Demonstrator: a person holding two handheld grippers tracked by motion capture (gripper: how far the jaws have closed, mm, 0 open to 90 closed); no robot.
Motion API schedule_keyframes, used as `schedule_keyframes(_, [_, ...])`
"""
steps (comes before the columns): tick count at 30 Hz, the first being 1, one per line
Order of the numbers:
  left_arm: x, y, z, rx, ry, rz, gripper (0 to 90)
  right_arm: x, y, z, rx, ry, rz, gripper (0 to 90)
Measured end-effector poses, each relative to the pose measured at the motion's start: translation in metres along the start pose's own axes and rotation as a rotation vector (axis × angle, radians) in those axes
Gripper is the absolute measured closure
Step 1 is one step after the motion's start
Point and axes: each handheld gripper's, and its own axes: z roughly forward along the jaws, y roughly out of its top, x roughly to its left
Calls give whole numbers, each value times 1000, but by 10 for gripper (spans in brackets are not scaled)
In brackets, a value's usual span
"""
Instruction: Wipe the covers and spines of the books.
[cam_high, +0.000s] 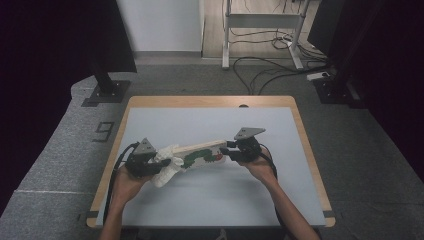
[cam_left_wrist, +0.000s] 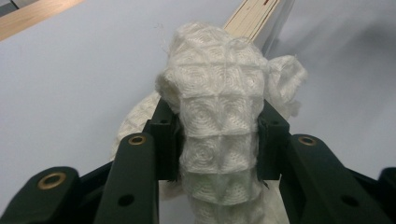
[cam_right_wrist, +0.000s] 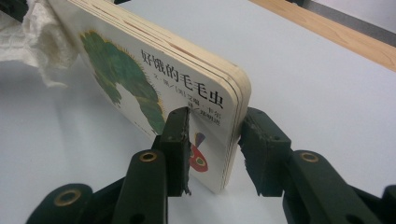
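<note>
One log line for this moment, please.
left tool: shut on cloth | right tool: shut on book | cloth against book's end

Taking the board book (cam_high: 200, 153) as our landmark, we find bare table (cam_high: 210, 200) open on its near side and again on its far side up to the wooden edge. At its left end a wad of white cloth (cam_high: 167, 167) and the left gripper (cam_high: 150, 165) block the way; its right end is blocked by the right gripper (cam_high: 231, 151).
</note>
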Motion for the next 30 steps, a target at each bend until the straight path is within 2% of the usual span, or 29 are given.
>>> schedule_keyframes(10, [10,-4,-6,1,14,-10,596,0,-1,0,-6,1,8,620])
schedule_keyframes(16, [20,-9,-12,2,36,-35,596,0,-1,0,-8,2,8,620])
schedule_keyframes(30, [56,-16,-29,-9,110,-96,590,-1,-1,-1,-9,5,11,618])
